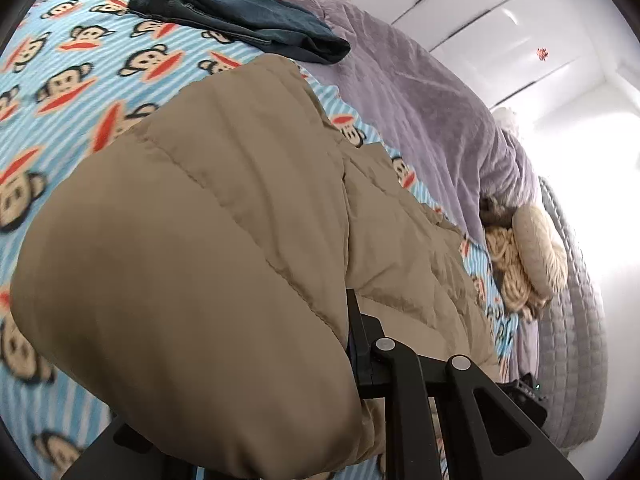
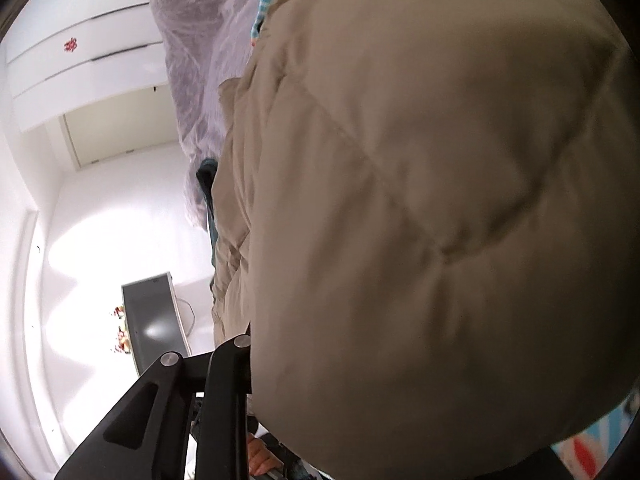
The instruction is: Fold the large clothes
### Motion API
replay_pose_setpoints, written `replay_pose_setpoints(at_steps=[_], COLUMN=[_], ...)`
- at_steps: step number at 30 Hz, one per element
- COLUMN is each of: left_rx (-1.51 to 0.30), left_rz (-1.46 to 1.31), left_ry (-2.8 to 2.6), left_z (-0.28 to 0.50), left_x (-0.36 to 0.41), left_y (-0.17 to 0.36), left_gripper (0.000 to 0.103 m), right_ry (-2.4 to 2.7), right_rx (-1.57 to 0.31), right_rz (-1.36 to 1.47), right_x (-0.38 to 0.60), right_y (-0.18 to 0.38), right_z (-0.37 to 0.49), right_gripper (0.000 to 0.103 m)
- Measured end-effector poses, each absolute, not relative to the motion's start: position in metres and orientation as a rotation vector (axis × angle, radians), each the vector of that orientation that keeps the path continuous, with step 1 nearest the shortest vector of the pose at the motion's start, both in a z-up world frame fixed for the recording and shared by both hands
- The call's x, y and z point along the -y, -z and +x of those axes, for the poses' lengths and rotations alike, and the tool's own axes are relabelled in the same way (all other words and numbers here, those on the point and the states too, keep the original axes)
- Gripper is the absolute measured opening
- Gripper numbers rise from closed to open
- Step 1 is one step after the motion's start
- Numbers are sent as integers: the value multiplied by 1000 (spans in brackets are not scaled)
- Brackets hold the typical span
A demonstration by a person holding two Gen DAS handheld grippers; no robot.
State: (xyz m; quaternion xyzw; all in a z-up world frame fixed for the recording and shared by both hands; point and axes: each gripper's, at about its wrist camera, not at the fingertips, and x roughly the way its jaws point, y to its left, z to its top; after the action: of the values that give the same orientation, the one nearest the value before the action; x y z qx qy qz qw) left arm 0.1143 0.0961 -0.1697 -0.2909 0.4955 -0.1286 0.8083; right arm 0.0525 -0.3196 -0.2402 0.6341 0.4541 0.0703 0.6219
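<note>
- On the bed, over the monkey-print sheet point(image 1: 60, 80), lies the tan quilted jacket point(image 1: 224, 208); its near end is raised off the sheet and bulges up close to the left wrist camera.
- Left hand-held gripper point(image 1: 352, 344): jaws nearly together, jacket fabric pinched between them. Only the right-side finger point(image 1: 362, 336) shows; the puffy fabric hides the other one.
- Right hand-held gripper point(image 2: 250, 344): jaws drawn close, jacket point(image 2: 420, 220) between them, fabric billowing over the right-side finger and filling most of that view. Left-side finger linkage point(image 2: 224, 364) is visible at the fabric edge; pad contact itself is hidden.
- Folded dark blue jeans point(image 1: 240, 16) sit on the sheet beyond the jacket, apart from it, against the edge of the lilac plush blanket point(image 1: 420, 100).
- Lilac blanket runs along the far side of the bed; a beige round cushion point(image 1: 538, 252) and a cream knitted piece point(image 1: 506, 264) lie at its end, next to a grey quilted cover point(image 1: 576, 320).
- White glossy wardrobe doors point(image 1: 480, 12) with small red decals stand behind the bed.
- Right wrist view: white floor point(image 2: 112, 220) beside the bed, a grey flat panel with a white frame point(image 2: 154, 316) lying on it.
- Part of a person's hand point(image 2: 260, 458) shows at the bottom edge of the right wrist view, under the linkage.
</note>
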Motion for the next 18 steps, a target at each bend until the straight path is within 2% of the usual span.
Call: replay_pose_setpoints(at_steps=[7,14,18], left_rx=[-1132,-1243,-1305], left_rz=[-586,-573,-559], left_ry=[284,280,260], left_z=[30,-46,-72], left_x=[-123,-150,-156], left_y=[168,192,215], left_gripper=[21,21,22], right_ry=[-176,-168,-130], right_rx=[-1094,-1139,-1184], right_rz=[1452,1483,1500], right_x=[308,303,297], right_y=[231,234,260], right_z=[-4,-65,-93], right_gripper=[28,28,34])
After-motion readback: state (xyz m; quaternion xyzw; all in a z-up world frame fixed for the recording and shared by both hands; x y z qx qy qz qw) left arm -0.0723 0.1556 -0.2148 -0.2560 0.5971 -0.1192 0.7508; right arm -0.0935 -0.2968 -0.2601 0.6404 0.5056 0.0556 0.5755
